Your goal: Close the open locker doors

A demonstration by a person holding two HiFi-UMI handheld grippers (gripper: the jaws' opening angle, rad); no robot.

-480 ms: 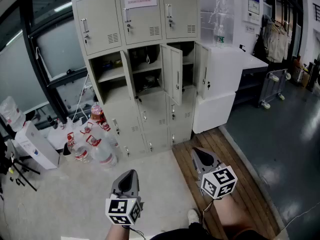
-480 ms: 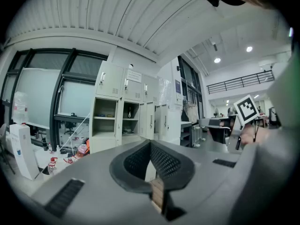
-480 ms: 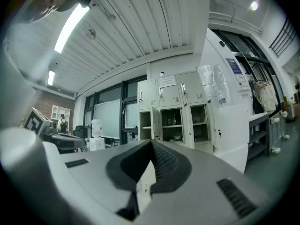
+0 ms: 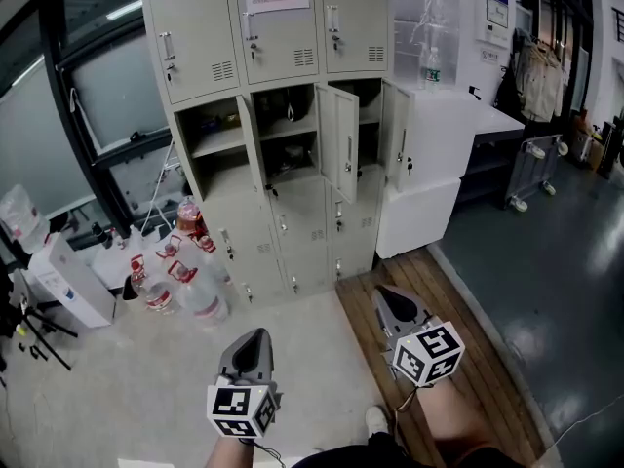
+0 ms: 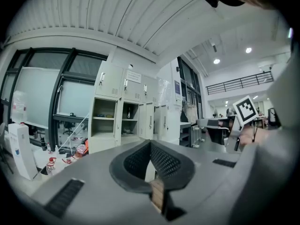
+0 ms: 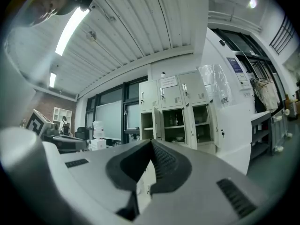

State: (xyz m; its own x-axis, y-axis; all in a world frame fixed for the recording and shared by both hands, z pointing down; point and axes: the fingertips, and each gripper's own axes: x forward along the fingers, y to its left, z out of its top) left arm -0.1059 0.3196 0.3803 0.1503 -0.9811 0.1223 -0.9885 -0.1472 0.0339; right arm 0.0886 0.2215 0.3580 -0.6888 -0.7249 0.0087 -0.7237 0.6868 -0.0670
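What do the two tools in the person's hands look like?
The left grey plastic hand-held gripper and the right grey plastic hand-held gripper each taper to a pointed beak, lined with dark ribbed pads. Each carries a white cube printed with black square markers: left, right. A thin cable hangs below the right cube.

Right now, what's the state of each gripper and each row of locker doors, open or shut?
Left gripper: shut, holding nothing.
Right gripper: shut, holding nothing.
Top-row locker doors: all three closed.
Middle-row locker doors: all three swung open.
Lower locker doors: closed.
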